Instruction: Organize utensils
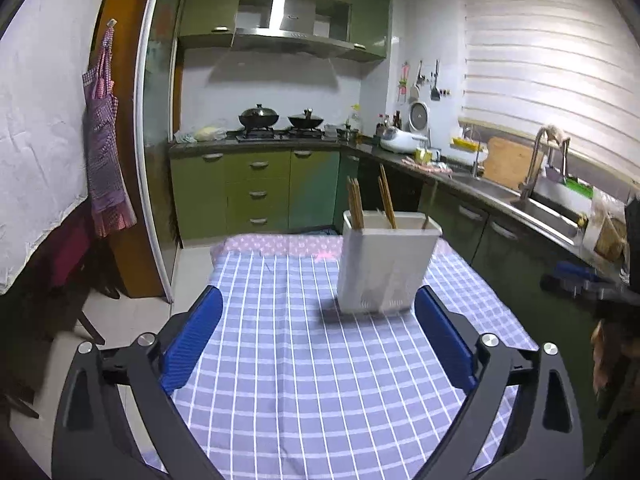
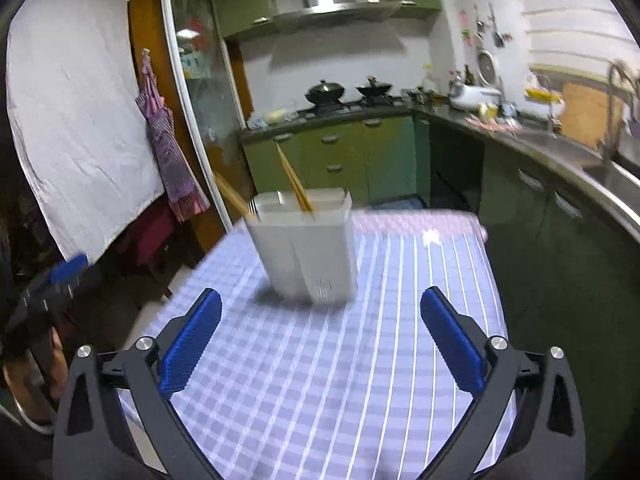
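We see left gripper (image 1: 319,322) jaws wide, empty | right gripper (image 2: 321,325) likewise | utensil holder (image 2: 304,246) motion-blurred on bench (image 2: 320,360) | chopsticks' (image 1: 387,197) lower ends hidden inside

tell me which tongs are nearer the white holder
Left, by a little. The holder sits just past the left tongs, beside the right fingertip. The right tongs hang slightly further back, holder ahead between their tips.

utensil holder (image 1: 384,268): I see plain white
chopsticks (image 1: 386,196): light brown wood
cloth on surface (image 1: 304,360): lilac with white check lines
left tool (image 1: 319,334): black, blue pads
cabinets (image 1: 256,192): olive green
apron (image 1: 105,140): purple and pink check
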Demonstrator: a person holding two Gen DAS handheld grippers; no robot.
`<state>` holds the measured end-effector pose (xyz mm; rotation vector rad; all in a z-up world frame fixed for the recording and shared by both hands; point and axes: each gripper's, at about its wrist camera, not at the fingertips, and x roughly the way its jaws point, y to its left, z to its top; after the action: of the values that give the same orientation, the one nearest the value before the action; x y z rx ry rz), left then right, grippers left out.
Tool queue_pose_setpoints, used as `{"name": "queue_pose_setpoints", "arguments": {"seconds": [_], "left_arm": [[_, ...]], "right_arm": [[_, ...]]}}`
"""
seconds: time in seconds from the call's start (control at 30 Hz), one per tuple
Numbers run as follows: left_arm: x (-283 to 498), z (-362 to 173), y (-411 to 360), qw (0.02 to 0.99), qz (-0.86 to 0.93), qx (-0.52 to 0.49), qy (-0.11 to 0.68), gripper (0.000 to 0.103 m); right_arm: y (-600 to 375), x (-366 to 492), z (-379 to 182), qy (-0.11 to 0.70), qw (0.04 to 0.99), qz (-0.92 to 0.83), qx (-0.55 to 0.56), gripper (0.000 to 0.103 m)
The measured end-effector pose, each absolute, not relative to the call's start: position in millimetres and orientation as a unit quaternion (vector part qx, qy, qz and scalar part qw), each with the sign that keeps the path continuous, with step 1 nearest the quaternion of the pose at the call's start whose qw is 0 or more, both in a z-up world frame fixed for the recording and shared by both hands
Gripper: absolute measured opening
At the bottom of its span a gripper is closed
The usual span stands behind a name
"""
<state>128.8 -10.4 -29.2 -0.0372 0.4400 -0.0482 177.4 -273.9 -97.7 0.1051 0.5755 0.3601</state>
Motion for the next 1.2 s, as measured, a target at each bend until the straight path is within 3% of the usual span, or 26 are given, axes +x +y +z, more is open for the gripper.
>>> {"name": "queue_pose_setpoints", "arguments": {"seconds": [0.17, 0.5, 1.2], "left_arm": [[109, -53, -14, 0.968, -0.029, -0.027, 0.247, 0.094], [57, -38, -15, 0.975, -0.027, -0.023, 0.220, 0.096], [43, -44, -20, 0.971, -0.031, -0.027, 0.235, 0.096]], "right_arm": [[-269, 134, -126, 0.274, 0.946, 0.170, 0.037, 0.098], [-263, 43, -99, 0.170, 0.975, 0.140, 0.030, 0.098], [-254, 31, -90, 0.175, 0.976, 0.127, 0.009, 0.098]]}}
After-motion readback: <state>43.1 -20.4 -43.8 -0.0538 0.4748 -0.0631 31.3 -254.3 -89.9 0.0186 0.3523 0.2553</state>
